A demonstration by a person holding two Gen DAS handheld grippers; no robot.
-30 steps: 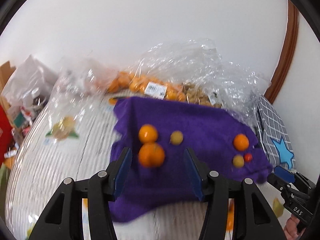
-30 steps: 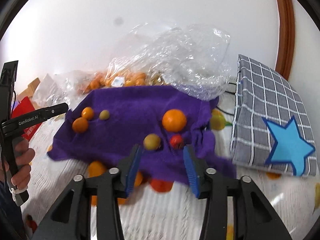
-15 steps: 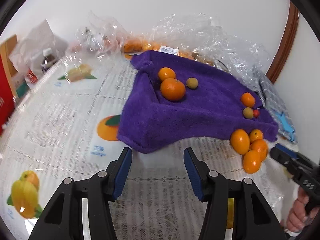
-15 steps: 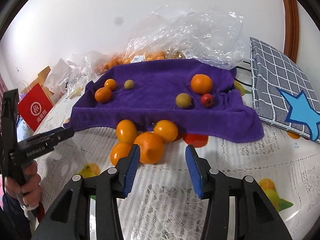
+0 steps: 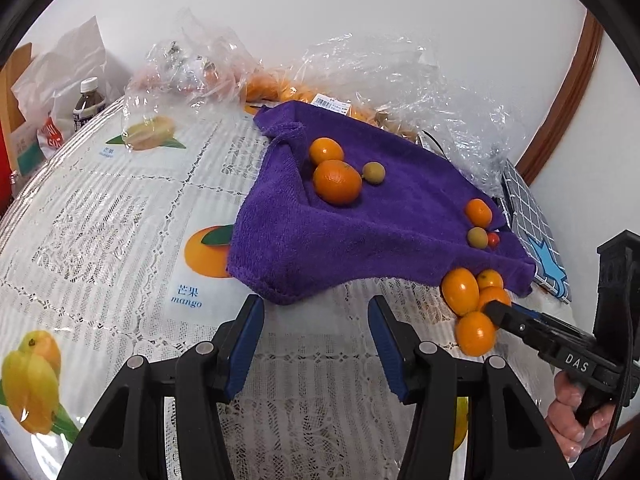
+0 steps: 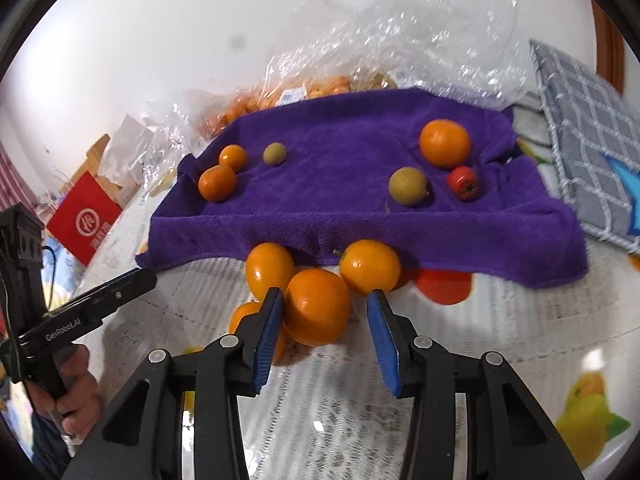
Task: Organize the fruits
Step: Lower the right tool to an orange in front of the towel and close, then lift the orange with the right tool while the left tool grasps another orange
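The right gripper [image 6: 326, 316] has just been closing: its blue pads [image 6: 269, 326] flank an orange [image 6: 317, 306], the left pad touching or almost touching the rind, the right pad apart from it, so nothing is pinched yet. The left gripper [image 5: 316, 344] stands spread and empty over bare tablecloth [image 5: 120, 216], below the towel [image 5: 360, 236] edge.

The orange sits on the tablecloth at 6 o'clock of the towel, in a cluster: one fruit at its 10 o'clock [image 6: 269, 270], one at 2 o'clock [image 6: 370, 266], another half hidden at 8 o'clock. It touches at least the 10 o'clock neighbour.

I judge it light, firm but slightly yielding, with a smooth waxy skin that can roll or squirt out of a hard squeeze. The best hold is across its widest girth, pads on opposite flanks, with moderate pressure. Closing may nudge the neighbours.

It is nearly round, with little long axis to speak of; its stem end I cannot make out, so facing matters little.
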